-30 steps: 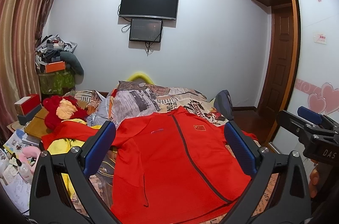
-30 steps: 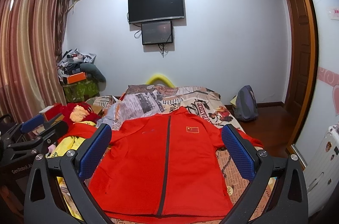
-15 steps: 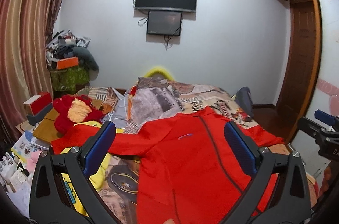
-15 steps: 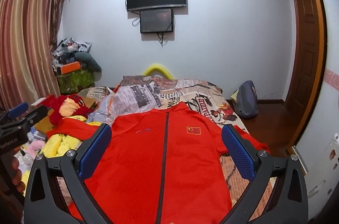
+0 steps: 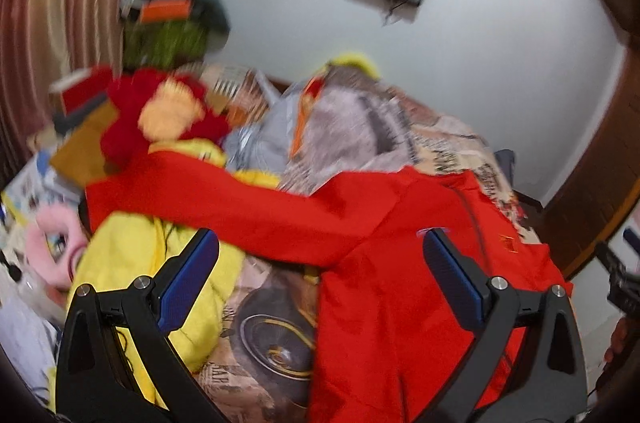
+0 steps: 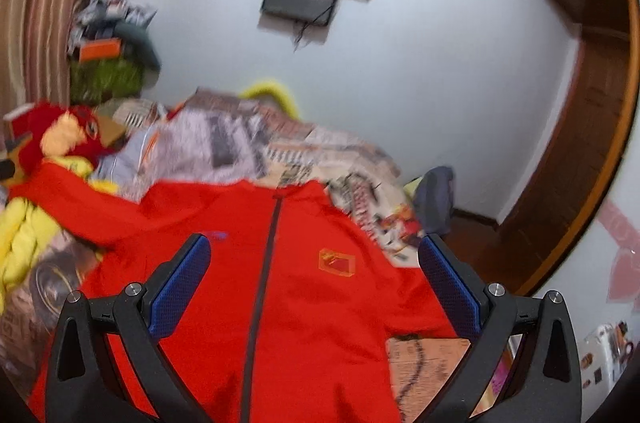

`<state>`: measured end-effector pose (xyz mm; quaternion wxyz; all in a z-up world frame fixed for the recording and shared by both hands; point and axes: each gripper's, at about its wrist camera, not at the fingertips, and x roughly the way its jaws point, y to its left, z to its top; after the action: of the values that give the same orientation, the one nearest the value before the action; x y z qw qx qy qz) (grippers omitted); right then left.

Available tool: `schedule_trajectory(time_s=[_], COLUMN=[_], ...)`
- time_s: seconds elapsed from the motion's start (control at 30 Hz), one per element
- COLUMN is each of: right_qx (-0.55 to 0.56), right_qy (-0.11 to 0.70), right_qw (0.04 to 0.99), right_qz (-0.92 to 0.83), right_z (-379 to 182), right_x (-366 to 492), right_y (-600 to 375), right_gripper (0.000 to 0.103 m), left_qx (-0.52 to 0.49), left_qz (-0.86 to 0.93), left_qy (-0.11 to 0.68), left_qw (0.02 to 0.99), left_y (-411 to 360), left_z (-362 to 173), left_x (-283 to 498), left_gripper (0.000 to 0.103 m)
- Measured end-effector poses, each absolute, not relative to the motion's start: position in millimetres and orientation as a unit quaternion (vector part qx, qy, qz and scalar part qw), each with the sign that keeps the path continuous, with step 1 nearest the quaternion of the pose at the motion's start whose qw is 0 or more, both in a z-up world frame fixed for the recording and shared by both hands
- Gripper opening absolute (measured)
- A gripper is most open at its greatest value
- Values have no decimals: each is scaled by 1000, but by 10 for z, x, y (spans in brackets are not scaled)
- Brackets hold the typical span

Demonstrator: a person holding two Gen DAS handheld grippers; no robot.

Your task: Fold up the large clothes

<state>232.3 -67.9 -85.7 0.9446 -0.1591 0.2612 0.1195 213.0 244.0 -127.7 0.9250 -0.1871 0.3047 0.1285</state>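
Note:
A large red zip jacket (image 6: 304, 287) lies spread front-up on the bed, its dark zipper running down the middle and a small flag badge on the chest. One sleeve (image 5: 224, 211) stretches out to the left over yellow cloth. My left gripper (image 5: 320, 263) hovers open above that sleeve and the shoulder, holding nothing. Over the jacket's chest my right gripper (image 6: 314, 263) stands open, empty too. Both views are tilted and motion-blurred. At the far right of the left wrist view a bit of the right gripper (image 5: 618, 277) shows.
The bed (image 6: 280, 151) has a newspaper-print cover, with a rumpled quilt at the far end. A yellow garment (image 5: 160, 263) and a red plush toy (image 5: 160, 111) lie to the left, beside boxes. A dark backpack (image 6: 434, 195) leans by the wooden door on the right.
Both grippers have dropped closer to the jacket and tilted. The left one swung left toward the outstretched sleeve; the right one moved in over the chest. Jaws stay open.

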Motion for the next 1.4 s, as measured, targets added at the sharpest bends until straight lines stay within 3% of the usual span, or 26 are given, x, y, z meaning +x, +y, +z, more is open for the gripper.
schedule_trajectory(time_s=[0.33,0.43,0.8,0.97,1.07,1.23,1.3,1.4], right_qx=[-94,-100,-77,-70,-64,-55,-53,-44], right_qy=[422,438,478,504,509,508,504,498], right_qw=[888,879,852,837,835,836,839,843], right_qz=[158,163,199,204,201,200,197,196], right_z=[-1479,-1580,-1821,-1927,-1921,-1832,-1788,-1729], right_x=[3084,3268,3583,3639,3635,3623,3617,3623], right_y=[-618,-501,-312,-327,-393,-547,-608,-696], right_gripper=[103,103,103,103,103,103,103,103], left_qx=[-260,-294,-472,-493,-448,-352,-305,-252], left_qz=[129,125,116,135,163,225,246,242], left_qy=[388,397,392,366,368,404,408,392], left_qw=[875,860,781,777,798,814,825,851], left_y=[3294,3539,4504,4744,4799,4791,4714,4527], left_z=[-2110,-2233,-2804,-2823,-2719,-2614,-2494,-2204], left_x=[2591,2660,2861,2916,2978,3072,3100,3156], left_gripper=[99,92,86,80,71,24,14,11])
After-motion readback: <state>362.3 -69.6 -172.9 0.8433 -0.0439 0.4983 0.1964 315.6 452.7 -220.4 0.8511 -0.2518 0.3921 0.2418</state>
